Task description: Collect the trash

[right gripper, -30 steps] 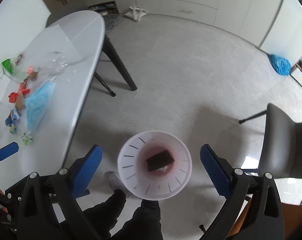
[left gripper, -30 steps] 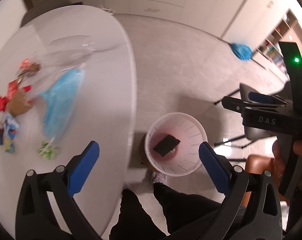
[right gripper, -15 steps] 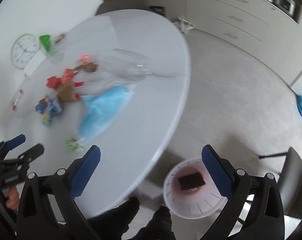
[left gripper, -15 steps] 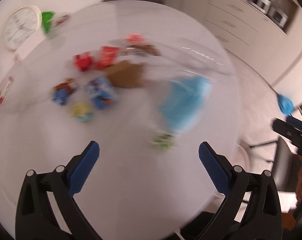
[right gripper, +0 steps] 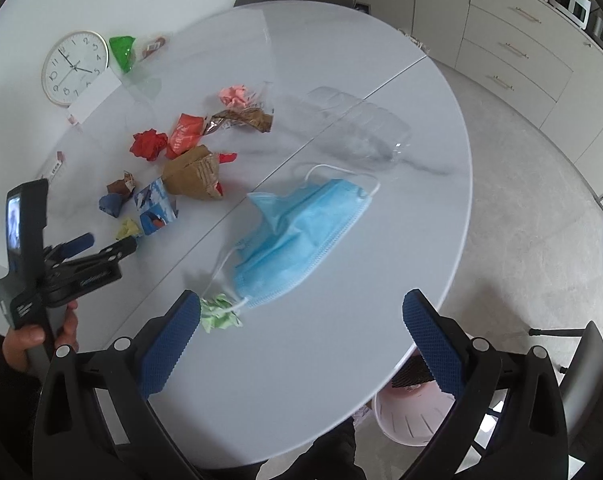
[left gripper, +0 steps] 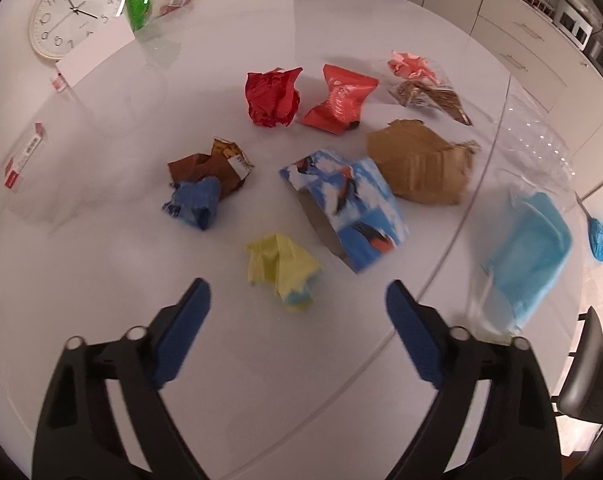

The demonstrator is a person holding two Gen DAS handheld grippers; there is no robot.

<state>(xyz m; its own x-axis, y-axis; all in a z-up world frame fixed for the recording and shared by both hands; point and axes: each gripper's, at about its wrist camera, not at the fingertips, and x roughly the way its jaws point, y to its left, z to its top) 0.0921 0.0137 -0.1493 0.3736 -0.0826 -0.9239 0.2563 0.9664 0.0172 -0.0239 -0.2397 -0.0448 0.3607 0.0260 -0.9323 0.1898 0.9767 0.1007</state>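
Observation:
Trash lies scattered on the white round table (left gripper: 101,260). My left gripper (left gripper: 296,285) hovers over a crumpled yellow wrapper (left gripper: 277,264); its jaws are closing, the wrapper's near end lies between the tips, and the pads are clear of it. Beyond lie a blue-and-white printed carton (left gripper: 349,200), a brown paper bag (left gripper: 421,168), a brown-and-blue wrapper (left gripper: 205,184) and red crumpled paper (left gripper: 273,98). My right gripper (right gripper: 301,300) stands open above a blue face mask (right gripper: 301,232), with a green crumpled wrapper (right gripper: 219,314) beside its left finger. The left gripper (right gripper: 109,242) also shows there.
A pink-white bin (right gripper: 405,420) stands on the floor under the table's near edge. A wall clock (left gripper: 75,8) and green bag (left gripper: 141,0) sit at the table's far side, a clear plastic bottle (right gripper: 361,120) near the middle. Chairs and cabinets surround the table.
Both grippers swung from above the floor bin to over the table's trash. The left jaws have narrowed a little; the right stay wide.

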